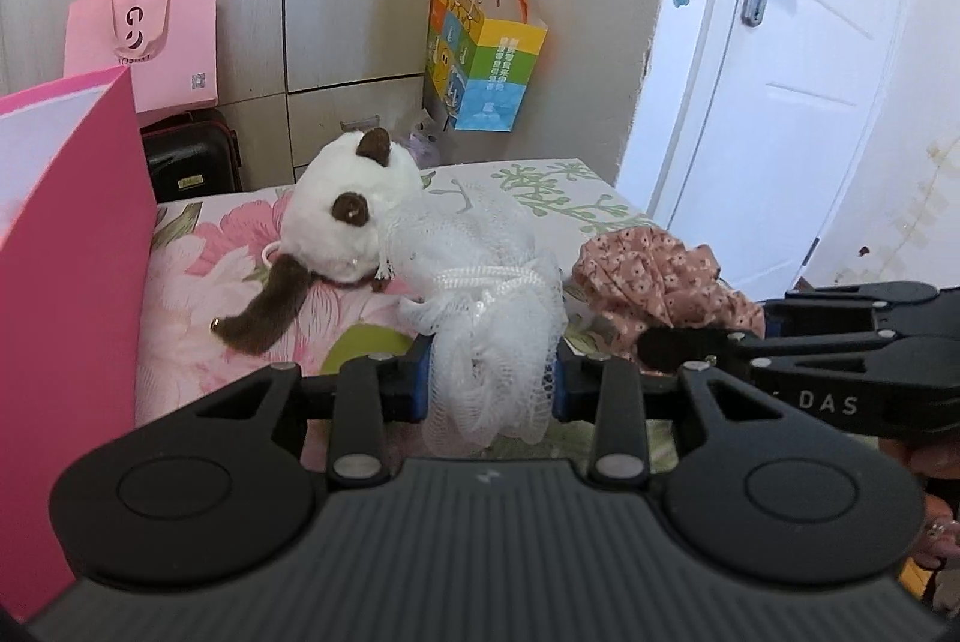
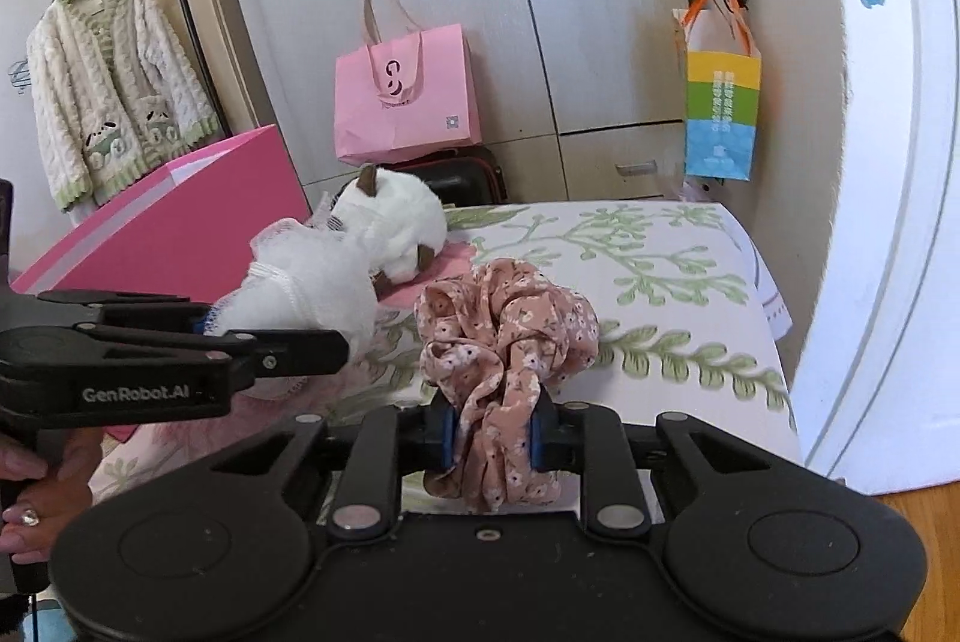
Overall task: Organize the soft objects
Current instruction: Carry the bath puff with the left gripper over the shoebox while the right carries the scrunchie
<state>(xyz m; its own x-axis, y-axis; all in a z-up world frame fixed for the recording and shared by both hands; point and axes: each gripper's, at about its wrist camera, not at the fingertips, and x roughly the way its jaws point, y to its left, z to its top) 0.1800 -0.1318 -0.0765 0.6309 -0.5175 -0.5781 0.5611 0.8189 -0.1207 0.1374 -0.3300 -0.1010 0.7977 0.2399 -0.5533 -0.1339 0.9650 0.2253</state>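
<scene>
My left gripper (image 1: 489, 381) is shut on a white mesh bath puff (image 1: 480, 282), whose netting bulges between the blue pads. Just past the puff, a white plush cat (image 1: 348, 216) with brown ears and tail lies on the floral bed. My right gripper (image 2: 492, 438) is shut on a pink floral scrunchie (image 2: 510, 324), which is bunched up above the jaws. In the right wrist view the puff (image 2: 306, 282) and the plush cat (image 2: 390, 216) sit to the left, with the left gripper (image 2: 207, 327) beside them. The right gripper's body shows at the right of the left wrist view, next to the scrunchie (image 1: 654, 276).
An open bright pink box (image 1: 66, 252) stands at the bed's left side. The floral bed cover (image 2: 660, 282) stretches to the right, toward a white door (image 1: 780, 102). Pink and colourful bags hang on the wardrobe behind. A black case (image 1: 186, 156) stands on the floor. A hand (image 2: 30, 498) grips the left handle.
</scene>
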